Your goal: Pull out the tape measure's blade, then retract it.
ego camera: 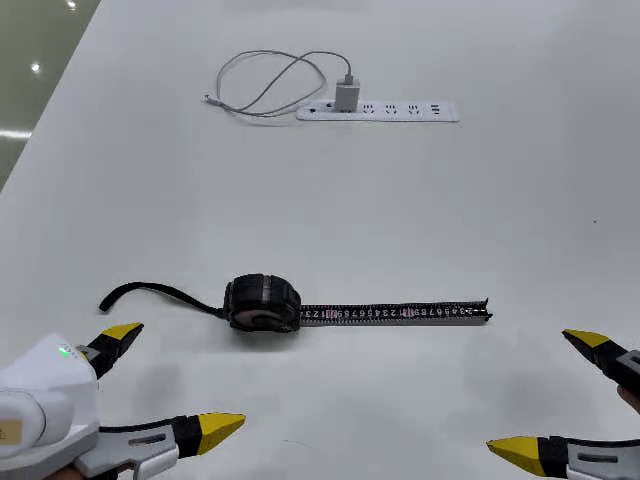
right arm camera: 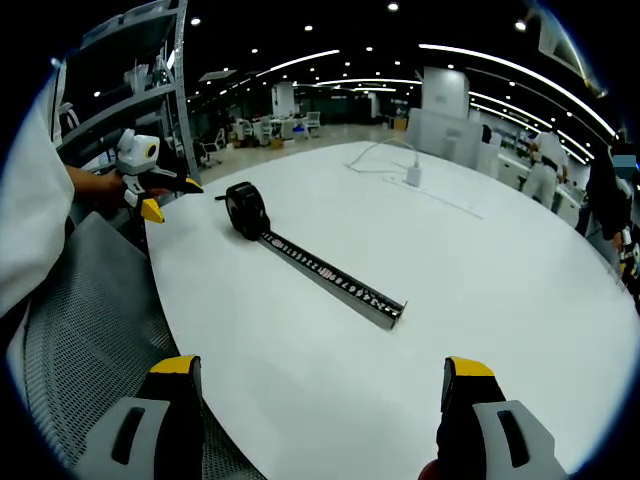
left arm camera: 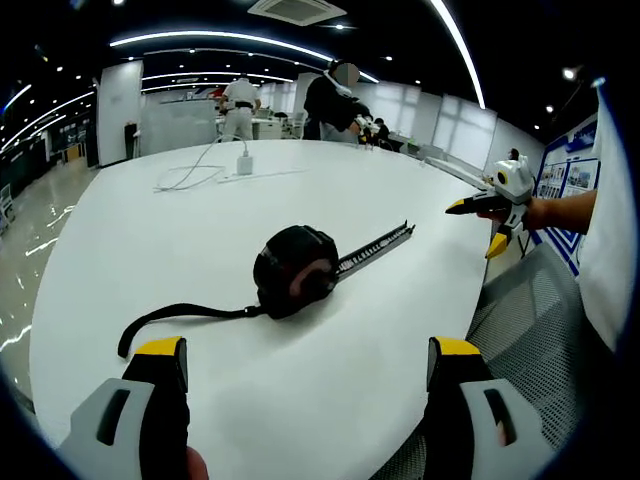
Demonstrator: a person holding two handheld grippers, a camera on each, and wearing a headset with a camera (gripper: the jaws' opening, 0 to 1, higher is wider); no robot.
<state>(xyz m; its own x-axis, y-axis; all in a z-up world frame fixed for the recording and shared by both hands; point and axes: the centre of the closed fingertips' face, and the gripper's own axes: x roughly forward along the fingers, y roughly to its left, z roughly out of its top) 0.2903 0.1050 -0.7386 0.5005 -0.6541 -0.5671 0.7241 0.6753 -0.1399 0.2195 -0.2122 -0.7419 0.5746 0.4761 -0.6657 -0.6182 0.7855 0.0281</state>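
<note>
- A black, round-cased tape measure (ego camera: 262, 303) sits well apart from the white power strip (ego camera: 390, 110), on its near side.
- Its dark numbered blade (ego camera: 395, 313) is pulled out to the right, lying flat, roughly parallel to the power strip.
- A black wrist strap (ego camera: 150, 293) curves away leftward from the case.

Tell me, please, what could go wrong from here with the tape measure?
1. The blade lies pulled out on the table, and both the left gripper and the right gripper are open and apart from it. If it is released unguided, it may whip back and the case could skid.
2. The strap lies loose on the left gripper's side and might catch in its jaws.
</note>
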